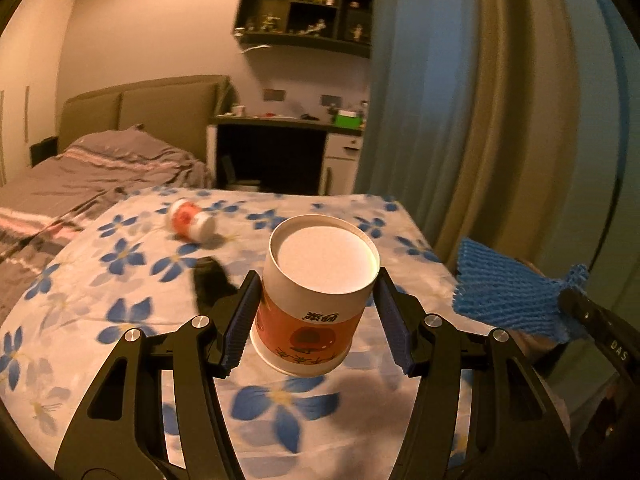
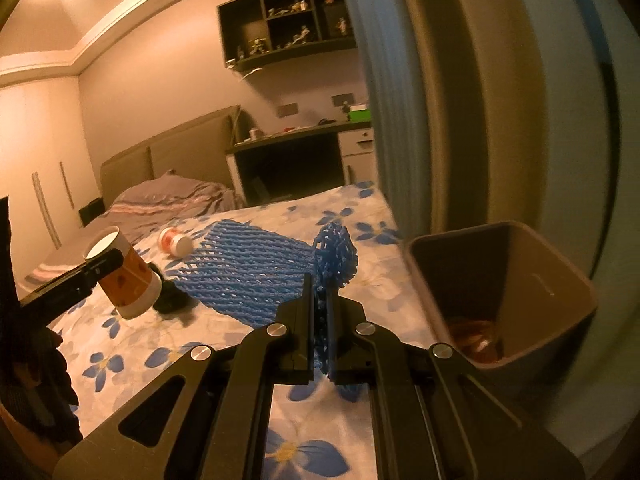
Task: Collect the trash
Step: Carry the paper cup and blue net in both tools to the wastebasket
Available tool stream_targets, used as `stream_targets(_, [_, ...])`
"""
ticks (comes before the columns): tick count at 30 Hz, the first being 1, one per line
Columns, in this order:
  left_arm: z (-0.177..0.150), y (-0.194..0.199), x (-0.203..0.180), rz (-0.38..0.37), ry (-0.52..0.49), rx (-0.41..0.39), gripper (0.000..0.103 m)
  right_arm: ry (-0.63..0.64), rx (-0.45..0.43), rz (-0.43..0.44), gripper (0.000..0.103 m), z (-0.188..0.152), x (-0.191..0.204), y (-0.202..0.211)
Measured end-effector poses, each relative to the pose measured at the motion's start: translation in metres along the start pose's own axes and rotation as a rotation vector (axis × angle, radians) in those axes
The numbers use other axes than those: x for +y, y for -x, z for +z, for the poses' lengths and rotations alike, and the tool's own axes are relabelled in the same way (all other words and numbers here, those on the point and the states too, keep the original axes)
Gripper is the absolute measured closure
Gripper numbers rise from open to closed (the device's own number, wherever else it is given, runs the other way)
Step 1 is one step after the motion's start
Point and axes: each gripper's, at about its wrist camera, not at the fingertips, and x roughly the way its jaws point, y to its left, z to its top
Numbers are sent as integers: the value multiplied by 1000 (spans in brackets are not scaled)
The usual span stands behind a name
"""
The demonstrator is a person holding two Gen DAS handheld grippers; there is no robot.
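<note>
Clearly the left gripper [image 1: 316, 316] clamps a tilted paper cup [image 1: 316, 296] and the right gripper [image 2: 320, 320] pinches blue foam netting [image 2: 248, 268], which may snag the near-right bin [image 2: 560, 276] rim

Hidden, cropped and blurred parts

The small figurines on the dark wall shelf [image 1: 308, 12] are showing too small to identify; contents low inside the brown square plastic bin [image 2: 500, 288] are staying shadowed and unclear.

Right gripper [image 2: 319, 300] clamped on blue foam mesh sleeve [image 2: 256, 268]; dark square plastic bin [image 2: 560, 288] just right; orange-and-white paper cup [image 2: 130, 280] far left.
</note>
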Motion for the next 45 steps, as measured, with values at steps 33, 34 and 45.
stream_targets(33, [-10, -100, -225, -452, -191, 39, 46, -116, -28, -393, 97, -1, -153, 2])
stream_targets(34, [-10, -104, -228, -459, -188, 44, 46, -114, -24, -398, 97, -1, -153, 0])
stream_targets(45, [-20, -129, -246, -523, -191, 91, 46, -120, 12, -374, 97, -5, -158, -18])
